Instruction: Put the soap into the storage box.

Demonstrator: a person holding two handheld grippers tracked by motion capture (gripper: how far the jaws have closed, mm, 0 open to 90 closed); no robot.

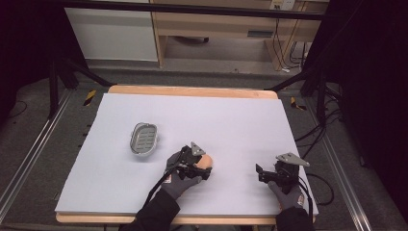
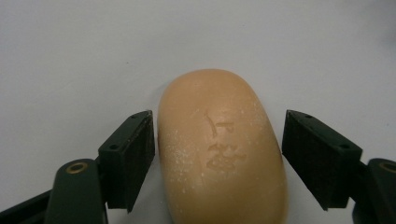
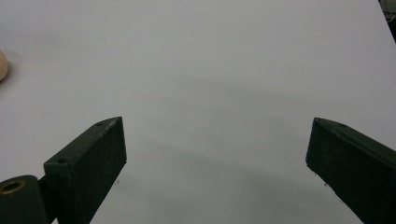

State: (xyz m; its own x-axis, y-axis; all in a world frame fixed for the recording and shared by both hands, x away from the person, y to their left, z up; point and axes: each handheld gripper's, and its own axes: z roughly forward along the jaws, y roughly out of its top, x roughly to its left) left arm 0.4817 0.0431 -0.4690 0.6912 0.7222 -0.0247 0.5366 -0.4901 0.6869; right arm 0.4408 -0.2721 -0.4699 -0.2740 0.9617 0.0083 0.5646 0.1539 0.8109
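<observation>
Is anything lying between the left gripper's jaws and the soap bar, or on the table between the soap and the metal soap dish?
Nothing visible. The left gripper straddles the soap bar, one jaw almost touching it, the other slightly apart. The white table is bare between it and the soap dish.

We've got open counter (image 1: 240, 115) ahead of the right gripper (image 3: 215, 154) and between both hands. Obstacles: soap dish (image 1: 144, 137) far-left, soap bar (image 2: 219, 149) sitting between the left gripper (image 2: 217, 154) fingers (image 2: 128, 158).

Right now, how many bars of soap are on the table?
1. The soap bar lies on the white table between the left gripper jaws, right of the empty metal soap dish. Nothing suggests another is hidden.
</observation>
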